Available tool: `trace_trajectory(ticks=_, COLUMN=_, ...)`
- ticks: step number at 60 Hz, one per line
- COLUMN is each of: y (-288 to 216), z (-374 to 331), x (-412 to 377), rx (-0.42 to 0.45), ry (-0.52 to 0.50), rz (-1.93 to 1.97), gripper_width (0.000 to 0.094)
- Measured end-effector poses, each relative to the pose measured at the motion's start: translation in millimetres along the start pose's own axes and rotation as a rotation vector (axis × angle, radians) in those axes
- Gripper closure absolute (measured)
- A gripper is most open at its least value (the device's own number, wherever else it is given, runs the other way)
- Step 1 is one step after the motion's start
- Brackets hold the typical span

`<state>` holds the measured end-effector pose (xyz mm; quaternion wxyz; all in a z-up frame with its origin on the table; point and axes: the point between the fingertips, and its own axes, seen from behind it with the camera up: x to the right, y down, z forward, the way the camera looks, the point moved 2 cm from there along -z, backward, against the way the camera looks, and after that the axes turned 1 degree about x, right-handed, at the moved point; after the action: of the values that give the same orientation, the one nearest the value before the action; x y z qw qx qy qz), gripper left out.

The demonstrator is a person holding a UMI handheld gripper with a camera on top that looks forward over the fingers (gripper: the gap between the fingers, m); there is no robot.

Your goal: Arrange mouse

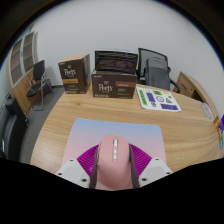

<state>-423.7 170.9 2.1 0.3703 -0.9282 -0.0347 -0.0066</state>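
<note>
A pink computer mouse (113, 162) sits between my gripper's (112, 166) two fingers, its front end with the scroll wheel pointing away from me. Both magenta pads (88, 160) press against its sides, so the gripper is shut on it. The mouse is held over a pale blue and pink mouse mat (108, 134) that lies on the wooden table (70, 110). The mouse's rear end is hidden below the fingers.
Two brown cardboard boxes (113, 86) stand at the table's far side, one (75, 78) to the left. A green-and-white box (157, 99) lies to the right. Office chairs (155, 68) stand behind the table and a dark chair (10, 130) at its left.
</note>
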Motion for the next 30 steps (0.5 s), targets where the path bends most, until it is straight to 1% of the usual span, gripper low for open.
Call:
trace_trajectory(ticks=6, y=2, z=0, x=0, rx=-0.030, ry=-0.016, rz=0.044, gripper_width=0.0365)
trace_trajectory(ticks=7, y=3, z=-1, x=0, rx=-0.035, ry=-0.023, rz=0.051, gripper_width=0.0324)
trace_trajectory(ticks=10, y=2, z=-7, x=3, rx=-0.031, ry=-0.026, rz=0.061, gripper_width=0.0131)
trace_trajectory(ticks=11, y=2, z=-9, x=4, rx=-0.022, ry=-0.025, rz=0.060, gripper_width=0.0082)
trace_trajectory(ticks=14, y=3, z=-17, x=7, rx=0.000, ry=-0.027, rz=0.046, gripper_width=0.0103)
trace_trajectory(ticks=19, y=15, z=-39, x=14, rx=0.008, ry=-0.018, rz=0.030, gripper_width=0.0093)
trace_trajectory(ticks=26, y=33, z=-89, x=12, rx=0.042, ry=-0.072, rz=0.027, gripper_width=0.0095)
trace_trajectory(ticks=30, y=42, z=-127, x=13, rx=0.077, ry=-0.102, rz=0.032, gripper_width=0.0095)
